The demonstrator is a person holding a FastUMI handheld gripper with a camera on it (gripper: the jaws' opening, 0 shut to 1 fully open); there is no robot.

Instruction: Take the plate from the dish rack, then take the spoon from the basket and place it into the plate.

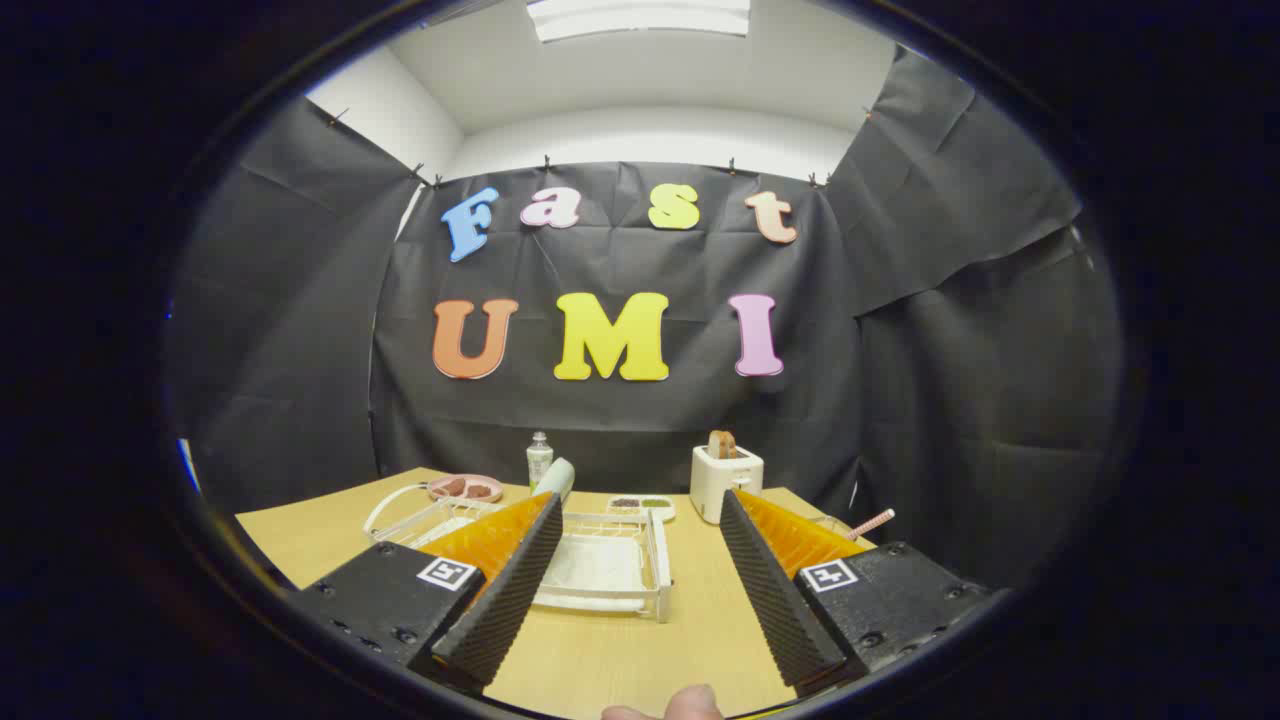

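My gripper is held above the wooden table, open, with nothing between its fingers. The white wire dish rack stands just ahead, between the fingers and partly behind the left one. A pale flat surface lies inside it; whether that is the plate or the rack's tray I cannot tell. A pink-and-white striped handle, probably the spoon, sticks up behind the right finger. What it stands in is hidden.
At the back of the table stand a white toaster holding a slice of bread, a small bottle, a pink plate with food and a small divided dish. A white wire loop lies left. A person's fingertip shows below.
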